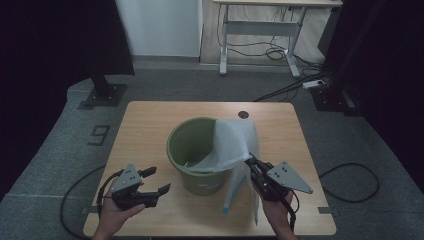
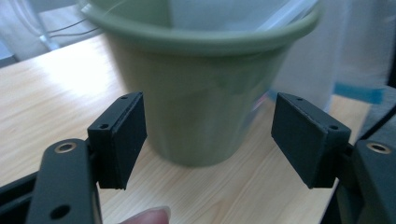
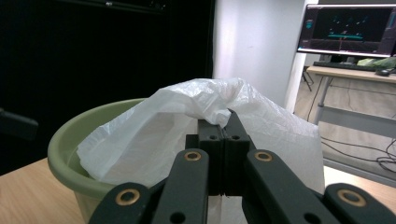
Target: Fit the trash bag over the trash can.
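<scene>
Lining work is sitting roughly at its midpoint, as I judge it: the thin white plastic bag is hanging partly inside the round green plastic bucket, with one side draped over the right part of the rim and trailing down the outside toward the tabletop, while the left part of the rim is showing bare. The right hand-held gripper is pinching a fold of the bag between jaws pressed tightly together, just beside the bucket's right edge. The left hand-held gripper is hovering near the bucket's left side with jaws spread and nothing between them. Spreading the bag's mouth round the whole rim is what I take to be remaining. The bucket is standing near the middle of the light wooden tabletop, grey carpet is lying beneath, and a white-legged desk with loose cables is standing behind, with dark curtains at the sides.
</scene>
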A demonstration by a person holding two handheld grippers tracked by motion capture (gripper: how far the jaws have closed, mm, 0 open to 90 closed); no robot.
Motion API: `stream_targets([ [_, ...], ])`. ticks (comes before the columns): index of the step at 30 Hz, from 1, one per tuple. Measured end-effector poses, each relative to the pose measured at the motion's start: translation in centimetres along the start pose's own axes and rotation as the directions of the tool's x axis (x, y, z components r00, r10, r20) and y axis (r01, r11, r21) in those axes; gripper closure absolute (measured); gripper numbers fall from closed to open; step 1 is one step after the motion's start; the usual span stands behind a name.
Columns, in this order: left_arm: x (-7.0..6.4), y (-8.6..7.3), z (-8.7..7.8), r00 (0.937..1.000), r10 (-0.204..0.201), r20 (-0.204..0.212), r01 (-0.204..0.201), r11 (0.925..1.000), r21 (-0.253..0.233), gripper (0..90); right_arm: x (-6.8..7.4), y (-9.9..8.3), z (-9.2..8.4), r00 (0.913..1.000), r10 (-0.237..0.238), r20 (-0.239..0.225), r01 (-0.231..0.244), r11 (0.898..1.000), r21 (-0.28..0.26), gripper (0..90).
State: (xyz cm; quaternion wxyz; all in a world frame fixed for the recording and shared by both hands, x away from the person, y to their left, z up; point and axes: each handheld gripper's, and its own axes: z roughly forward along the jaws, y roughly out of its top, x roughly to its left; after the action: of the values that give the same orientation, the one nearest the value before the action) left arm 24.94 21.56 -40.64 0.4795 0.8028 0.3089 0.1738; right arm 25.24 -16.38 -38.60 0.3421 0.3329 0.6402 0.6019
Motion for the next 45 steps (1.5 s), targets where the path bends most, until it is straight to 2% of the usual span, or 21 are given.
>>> stream_targets([
  [8,-1.4,3.4,1.7,0.9988,0.043,0.022,-0.044,0.9989,0.017,26.7,0.1,0.2,0.4,0.9998,0.001,-0.02,-0.001,1.0,0.009,88.2],
  [12,-2.2,5.0,2.5,0.997,0.048,0.061,-0.049,0.9987,0.015,28.5,0.3,0.4,0.4,0.9997,-0.004,-0.025,0.005,1.0,0.009,88.1],
  [16,-2.9,6.2,3.5,0.9974,0.045,0.057,-0.046,0.9987,0.021,31.0,0.5,0.6,0.5,0.9996,-0.008,-0.029,0.008,1.0,0.009,88.1],
  [28,-4.5,7.7,6.3,0.9949,0.085,0.056,-0.088,0.9949,0.05,36.0,0.8,0.3,0.8,0.9991,-0.004,-0.043,0.005,1.0,0.018,87.9],
  [30,-4.7,7.9,6.5,0.9944,0.088,0.058,-0.091,0.9946,0.051,38.6,0.9,0.3,0.9,0.999,-0.001,-0.046,0.002,1.0,0.019,87.7],
  [32,-4.7,8.0,6.7,0.9943,0.089,0.058,-0.092,0.9944,0.051,45.4,0.9,0.3,1.0,0.9987,0.001,-0.05,0.0,1.0,0.018,87.7],
  [33,-4.8,8.0,6.8,0.9944,0.091,0.053,-0.094,0.9943,0.051,45.4,0.9,0.3,1.0,0.9987,0.001,-0.05,0.0,1.0,0.018,87.7],
  [38,-4.7,8.0,7.2,0.9944,0.093,0.049,-0.096,0.9935,0.06,60.3,1.0,0.3,1.1,0.9985,0.003,-0.055,-0.002,1.0,0.018,87.7],
  [45,-4.1,8.2,7.0,0.9883,0.085,0.127,-0.091,0.9948,0.045,75.9,1.0,0.3,1.0,0.9981,0.007,-0.061,-0.007,1.0,0.014,87.7],
])
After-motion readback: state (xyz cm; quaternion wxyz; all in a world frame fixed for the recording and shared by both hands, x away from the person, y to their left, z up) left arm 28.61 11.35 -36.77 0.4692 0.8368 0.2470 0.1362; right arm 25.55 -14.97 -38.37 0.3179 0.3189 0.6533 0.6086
